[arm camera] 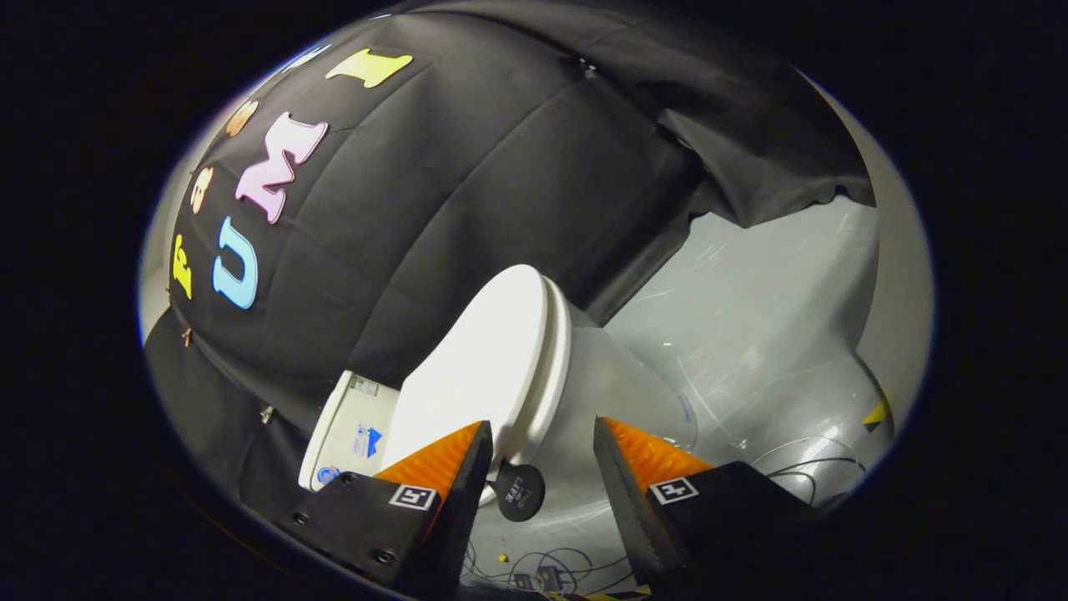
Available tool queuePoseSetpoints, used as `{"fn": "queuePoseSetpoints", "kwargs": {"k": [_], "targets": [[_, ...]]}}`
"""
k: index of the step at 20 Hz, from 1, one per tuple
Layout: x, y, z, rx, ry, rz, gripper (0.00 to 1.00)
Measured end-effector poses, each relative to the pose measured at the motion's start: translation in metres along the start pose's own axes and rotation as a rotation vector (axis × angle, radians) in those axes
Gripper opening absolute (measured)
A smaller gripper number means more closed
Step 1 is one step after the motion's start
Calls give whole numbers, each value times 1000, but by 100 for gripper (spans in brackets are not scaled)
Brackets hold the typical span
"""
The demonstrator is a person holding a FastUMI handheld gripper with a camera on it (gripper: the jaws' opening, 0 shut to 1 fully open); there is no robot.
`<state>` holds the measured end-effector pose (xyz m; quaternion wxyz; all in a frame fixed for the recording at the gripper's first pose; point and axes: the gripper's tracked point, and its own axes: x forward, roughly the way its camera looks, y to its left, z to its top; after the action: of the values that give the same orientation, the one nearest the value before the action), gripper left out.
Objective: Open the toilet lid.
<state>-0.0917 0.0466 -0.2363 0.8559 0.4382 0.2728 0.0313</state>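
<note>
Approach step. Gripper [541, 434] jaws spread, pinching nothing. Toilet lid [476, 376] closed, just ahead of left finger; round black tab [519, 492] between fingers. Next, likely: catch lid edge, swing up toward tank [346, 426].

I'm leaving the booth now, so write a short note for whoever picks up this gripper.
Gripper: open, holding nothing.
White oval plastic toilet lid: shut on the seat, just ahead of the fingers, nearer the left one.
Small round black tab: at the lid's near edge, in the gap between the fingers.
White tank: behind the lid.
Done: approach.
Left: catch the lid's edge and lift it up.
</note>
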Motion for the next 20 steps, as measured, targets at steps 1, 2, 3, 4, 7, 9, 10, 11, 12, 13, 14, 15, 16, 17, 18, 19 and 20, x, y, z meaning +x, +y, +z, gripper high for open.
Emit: {"fn": "queuePoseSetpoints", "kwargs": {"k": [1, 2, 3, 4, 7, 9, 10, 11, 12, 13, 14, 15, 16, 17, 18, 19, 20], "targets": [[0, -1, -3, 22, 20, 1, 77], [1, 0, -7, 49, 32, 10, 78], [0, 1, -9, 73, 43, 20, 78], [0, 1, -9, 96, 49, 27, 77], [2, -8, -14, 141, 53, 18, 61], [2, -7, -20, 221, 101, 32, 53], [1, -6, -23, 263, 114, 49, 53], [-2, -7, -24, 288, 117, 55, 53], [-2, -6, -27, 298, 119, 64, 53], [-2, -7, -28, 308, 122, 62, 53], [-1, -9, -31, 320, 131, 65, 53], [2, 0, -34, 362, 127, 95, 53], [-19, 3, -18, 373, 119, 89, 17], [0, 7, -32, 354, 142, 107, 19], [-1, 6, -35, 354, 148, 115, 20], [-4, 6, -33, 357, 147, 119, 20], [-5, 6, -34, 332, 141, 117, 20]]}}
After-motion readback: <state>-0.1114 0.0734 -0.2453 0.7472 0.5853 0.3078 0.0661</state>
